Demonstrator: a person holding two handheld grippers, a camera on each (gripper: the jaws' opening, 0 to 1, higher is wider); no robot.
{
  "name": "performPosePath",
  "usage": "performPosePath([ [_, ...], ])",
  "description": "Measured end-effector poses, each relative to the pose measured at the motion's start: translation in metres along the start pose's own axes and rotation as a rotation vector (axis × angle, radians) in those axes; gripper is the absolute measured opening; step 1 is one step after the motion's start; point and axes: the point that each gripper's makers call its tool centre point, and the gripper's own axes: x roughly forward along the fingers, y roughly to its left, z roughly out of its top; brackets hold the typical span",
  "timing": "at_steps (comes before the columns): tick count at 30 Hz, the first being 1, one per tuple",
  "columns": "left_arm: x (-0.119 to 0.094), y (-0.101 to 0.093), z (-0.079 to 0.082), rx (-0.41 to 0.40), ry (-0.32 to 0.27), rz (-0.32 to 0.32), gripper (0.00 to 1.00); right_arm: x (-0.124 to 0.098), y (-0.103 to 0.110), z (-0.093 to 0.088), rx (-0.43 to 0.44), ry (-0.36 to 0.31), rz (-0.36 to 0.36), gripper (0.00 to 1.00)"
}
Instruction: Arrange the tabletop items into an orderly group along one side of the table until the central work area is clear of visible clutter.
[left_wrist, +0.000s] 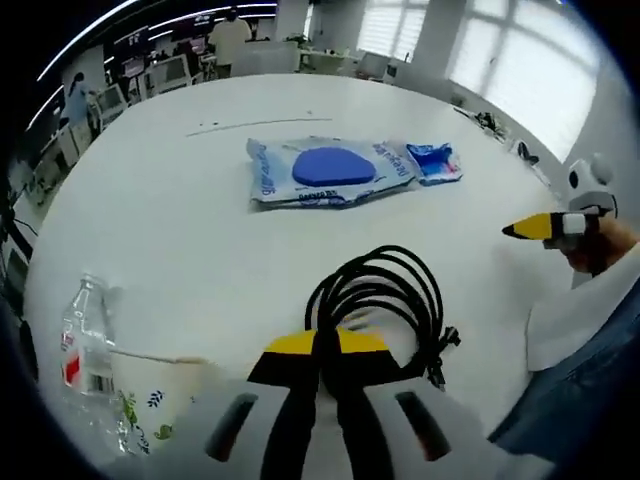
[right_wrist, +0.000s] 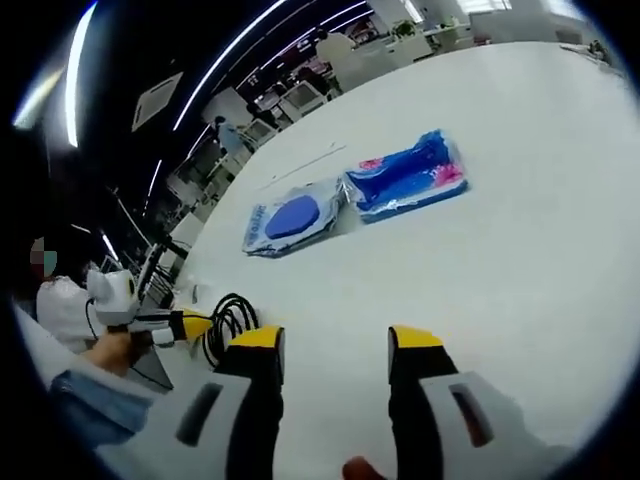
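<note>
Two plastic packets are laid touching on the white table (left_wrist: 180, 210) — a clear one with a blue pad (left_wrist: 330, 170) and a smaller blue one (left_wrist: 432, 162); the left gripper (left_wrist: 325, 345) is seen with jaws closed on a coiled black cable (left_wrist: 385, 300); a water bottle (left_wrist: 85, 345) and paper cup (left_wrist: 150, 400) are stood at its left; the right gripper (right_wrist: 335, 345) is held wide open — nothing is gripped.

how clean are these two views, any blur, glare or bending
Left gripper view: strong fisheye bends the white table edge, windows blow out at top right, and the plastic bottle is soft near the rim. Right gripper view: ceiling lights streak into arcs, the left side falls dark, and the blue packets look smeared.
</note>
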Motion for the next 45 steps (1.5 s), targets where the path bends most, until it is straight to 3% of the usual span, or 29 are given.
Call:
performPosePath([
  [1, -0.001, -0.001, 0.001, -0.035, -0.009, -0.012, 0.01, 0.000, 0.001, 0.000, -0.005, 0.000, 0.003, 0.39],
  [5, -0.005, 0.002, 0.004, -0.038, -0.009, -0.011, 0.01, 0.001, 0.009, 0.000, -0.019, 0.007, 0.030, 0.39],
  [9, -0.011, -0.008, 0.011, -0.047, -0.029, -0.043, 0.00, 0.004, 0.021, 0.002, -0.024, 0.005, 0.078, 0.40],
  [12, -0.018, -0.018, 0.023, 0.005, -0.065, -0.070, 0.00, 0.010, 0.036, -0.002, -0.029, 0.024, 0.146, 0.46],
  [17, -0.033, -0.039, 0.043, 0.083, -0.137, -0.114, 0.00, 0.018, 0.070, -0.014, -0.035, 0.080, 0.294, 0.64],
  [21, -0.046, -0.054, 0.056, 0.117, -0.188, -0.149, 0.00, 0.028, 0.080, -0.018, -0.051, 0.092, 0.332, 0.73],
  [25, -0.059, -0.068, 0.072, 0.159, -0.257, -0.199, 0.00, 0.033, 0.086, -0.010, -0.059, 0.066, 0.367, 0.78],
  [26, -0.065, -0.074, 0.080, 0.188, -0.299, -0.230, 0.00, 0.034, 0.088, -0.005, -0.076, 0.047, 0.380, 0.79],
  [29, -0.077, -0.084, 0.087, 0.223, -0.326, -0.249, 0.00, 0.033, 0.095, 0.006, -0.124, -0.005, 0.430, 0.82],
  [36, -0.100, -0.106, 0.107, 0.254, -0.403, -0.339, 0.00, 0.034, 0.099, 0.013, -0.207, -0.014, 0.486, 0.84],
  [40, -0.115, -0.119, 0.119, 0.259, -0.447, -0.395, 0.00, 0.027, 0.123, 0.017, -0.135, -0.037, 0.630, 0.76],
  [42, -0.121, -0.126, 0.125, 0.259, -0.462, -0.424, 0.00, 0.025, 0.133, 0.021, -0.134, -0.068, 0.673, 0.70],
  [45, -0.130, -0.137, 0.136, 0.231, -0.502, -0.482, 0.00, 0.015, 0.160, 0.032, -0.088, -0.129, 0.801, 0.58],
])
